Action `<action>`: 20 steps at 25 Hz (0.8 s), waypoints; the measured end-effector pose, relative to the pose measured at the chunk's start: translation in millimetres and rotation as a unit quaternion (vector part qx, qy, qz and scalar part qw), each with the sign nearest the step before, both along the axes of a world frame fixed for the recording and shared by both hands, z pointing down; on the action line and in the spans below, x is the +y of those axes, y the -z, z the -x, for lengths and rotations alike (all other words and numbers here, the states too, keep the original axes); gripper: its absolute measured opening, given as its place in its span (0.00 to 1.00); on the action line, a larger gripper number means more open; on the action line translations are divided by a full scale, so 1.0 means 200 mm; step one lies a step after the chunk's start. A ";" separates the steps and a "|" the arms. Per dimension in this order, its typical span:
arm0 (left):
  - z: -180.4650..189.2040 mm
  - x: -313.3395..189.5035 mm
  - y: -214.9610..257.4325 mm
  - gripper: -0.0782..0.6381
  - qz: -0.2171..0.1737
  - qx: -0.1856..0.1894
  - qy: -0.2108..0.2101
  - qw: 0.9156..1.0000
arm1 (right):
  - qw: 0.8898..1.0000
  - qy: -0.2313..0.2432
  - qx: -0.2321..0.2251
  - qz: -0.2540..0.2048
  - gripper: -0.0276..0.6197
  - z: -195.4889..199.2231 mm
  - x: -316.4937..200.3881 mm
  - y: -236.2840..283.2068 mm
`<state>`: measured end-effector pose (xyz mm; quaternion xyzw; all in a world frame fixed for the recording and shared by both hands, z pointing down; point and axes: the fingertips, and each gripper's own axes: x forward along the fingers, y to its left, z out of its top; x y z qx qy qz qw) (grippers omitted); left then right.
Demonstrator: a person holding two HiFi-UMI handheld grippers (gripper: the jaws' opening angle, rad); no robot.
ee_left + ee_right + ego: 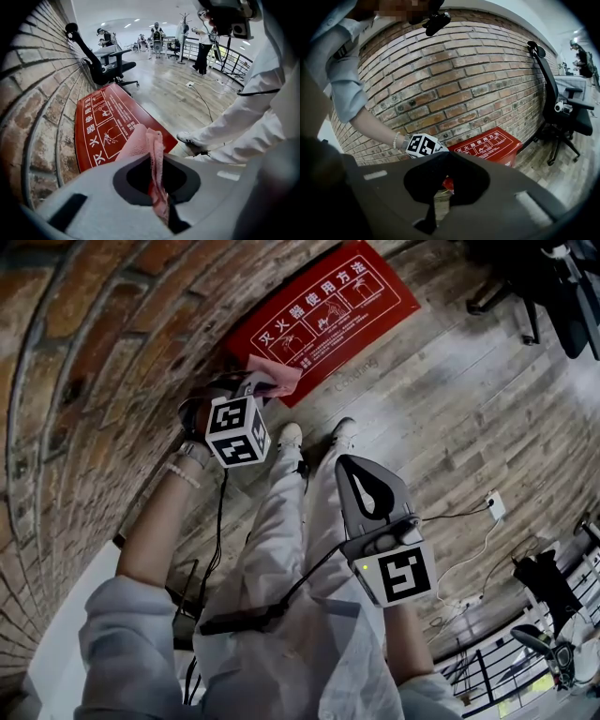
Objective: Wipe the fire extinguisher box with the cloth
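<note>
The person's left arm reaches down along the brick wall (66, 381), left gripper (259, 387) clenched on the pink cloth (279, 374) at the near end of the red fire extinguisher box (328, 306). The right gripper (354, 465) hangs closed and empty.

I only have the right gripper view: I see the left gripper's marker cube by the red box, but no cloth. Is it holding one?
Observer: Yes, the left gripper view shows the left gripper shut on a pink cloth.
Operator: Is the cloth at the box?
Observer: In the head view it sits at the near end of the fire extinguisher box, by the brick wall; contact is unclear.
Operator: And my other one?
Observer: The right gripper is above the person's white trousers, away from the box.
</note>
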<state>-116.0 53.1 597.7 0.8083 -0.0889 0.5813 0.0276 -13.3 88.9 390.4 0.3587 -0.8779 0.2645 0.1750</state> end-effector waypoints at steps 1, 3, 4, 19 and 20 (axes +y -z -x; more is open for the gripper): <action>0.00 0.01 0.00 0.12 0.003 0.002 0.005 1.000 | 1.000 0.000 0.000 0.002 0.05 0.00 0.00 -0.01; 0.01 0.01 0.00 0.12 0.005 0.003 0.008 1.000 | 1.000 -0.001 0.000 0.005 0.05 0.00 0.01 -0.02; 0.01 0.01 0.00 0.12 0.005 0.002 0.007 1.000 | 1.000 -0.002 0.000 0.007 0.05 0.00 0.01 -0.02; -0.16 -0.16 0.22 0.12 -0.025 0.024 0.025 0.999 | 0.999 -0.032 0.000 0.018 0.05 -0.18 -0.02 -0.05; -0.19 -0.20 0.23 0.12 -0.030 0.028 0.027 0.999 | 0.999 -0.034 0.003 0.020 0.05 -0.20 -0.02 -0.06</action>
